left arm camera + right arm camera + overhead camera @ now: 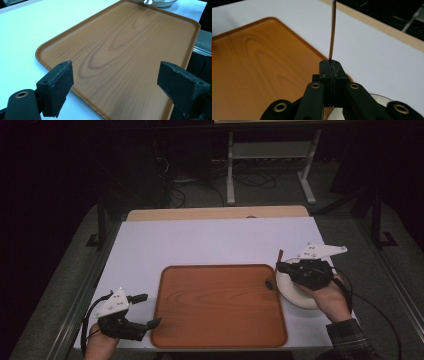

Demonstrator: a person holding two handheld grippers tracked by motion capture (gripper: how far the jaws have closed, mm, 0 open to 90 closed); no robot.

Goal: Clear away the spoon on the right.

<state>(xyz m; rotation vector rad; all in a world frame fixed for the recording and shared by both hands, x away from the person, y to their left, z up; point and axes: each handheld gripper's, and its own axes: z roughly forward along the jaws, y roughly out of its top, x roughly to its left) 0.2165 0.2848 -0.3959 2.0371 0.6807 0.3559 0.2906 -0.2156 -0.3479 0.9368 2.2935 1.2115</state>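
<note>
A wood-grain tray [220, 306] lies bare at the middle of the white table [200, 240]. My left gripper [150, 309] rests at the tray's near left corner, jaws wide open with nothing between them; in the left gripper view [117, 82] they frame the tray [125, 37]. My right gripper [279, 267] hovers over a white bowl [296, 299] by the tray's right edge. It is shut [332, 67] on a thin metal utensil [333, 30] that stands up edge-on from the jaws. The utensil's lower end is hidden.
A wooden strip [215, 213] borders the table's far edge. Beyond it, a grey metal stand [270, 150] and cables lie on the dark floor. The white bowl [162, 3] sits past the tray's far edge in the left gripper view.
</note>
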